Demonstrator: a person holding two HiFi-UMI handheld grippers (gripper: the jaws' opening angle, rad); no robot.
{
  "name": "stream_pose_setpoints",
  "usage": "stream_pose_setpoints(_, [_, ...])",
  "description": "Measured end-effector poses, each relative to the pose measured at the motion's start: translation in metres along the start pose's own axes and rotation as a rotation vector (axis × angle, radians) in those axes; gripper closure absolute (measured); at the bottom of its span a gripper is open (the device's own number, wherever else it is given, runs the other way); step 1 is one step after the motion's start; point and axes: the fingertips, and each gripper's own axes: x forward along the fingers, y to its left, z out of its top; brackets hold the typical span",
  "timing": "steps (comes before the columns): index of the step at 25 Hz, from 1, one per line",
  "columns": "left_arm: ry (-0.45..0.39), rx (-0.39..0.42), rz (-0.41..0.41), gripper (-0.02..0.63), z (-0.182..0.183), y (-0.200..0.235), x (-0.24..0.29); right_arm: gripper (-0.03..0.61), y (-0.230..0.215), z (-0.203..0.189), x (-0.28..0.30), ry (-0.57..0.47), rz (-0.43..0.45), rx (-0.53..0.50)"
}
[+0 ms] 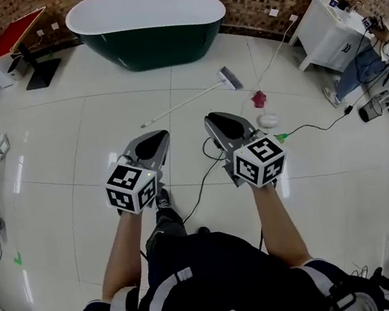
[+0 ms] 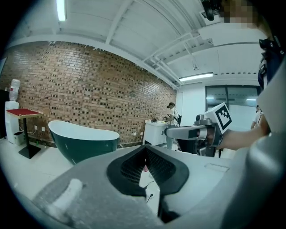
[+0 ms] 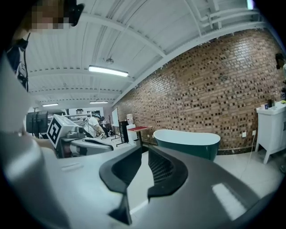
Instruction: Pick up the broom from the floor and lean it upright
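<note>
Two claws show: the left claw (image 1: 152, 140) and the right claw (image 1: 223, 122). They carry two marker cubes, one on the left (image 1: 132, 186) and one on the right (image 1: 260, 161). One broom (image 1: 192, 94) lies on the floor (image 1: 95, 130) toward twelve o'clock. One green bathtub (image 1: 147, 25) stands beyond it. One red-topped table (image 1: 14, 34) is at eleven o'clock. One white counter (image 1: 329, 33) is at two o'clock, with one seated person (image 1: 375, 49) beside it. At one o'clock lie one small red thing (image 1: 259, 98) and one white round thing (image 1: 269, 120).

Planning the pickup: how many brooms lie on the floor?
1. The white-handled broom with a grey head lies flat on the white tiled floor, in front of the dark green bathtub. Furniture could hide others.
</note>
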Motion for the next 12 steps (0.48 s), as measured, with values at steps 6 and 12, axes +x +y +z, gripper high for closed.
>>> stream_pose_setpoints(6, [0.002,0.030,-0.037,0.614,0.013,0.070,0.027,0.538,-0.013,0.017,0.071,0.027,-0.042,-0.020])
stream_pose_setpoints(12, [0.019,0.047,-0.102,0.614,0.024,0.130,0.049,0.538,-0.022,0.028,0.142,0.050,-0.096,0.011])
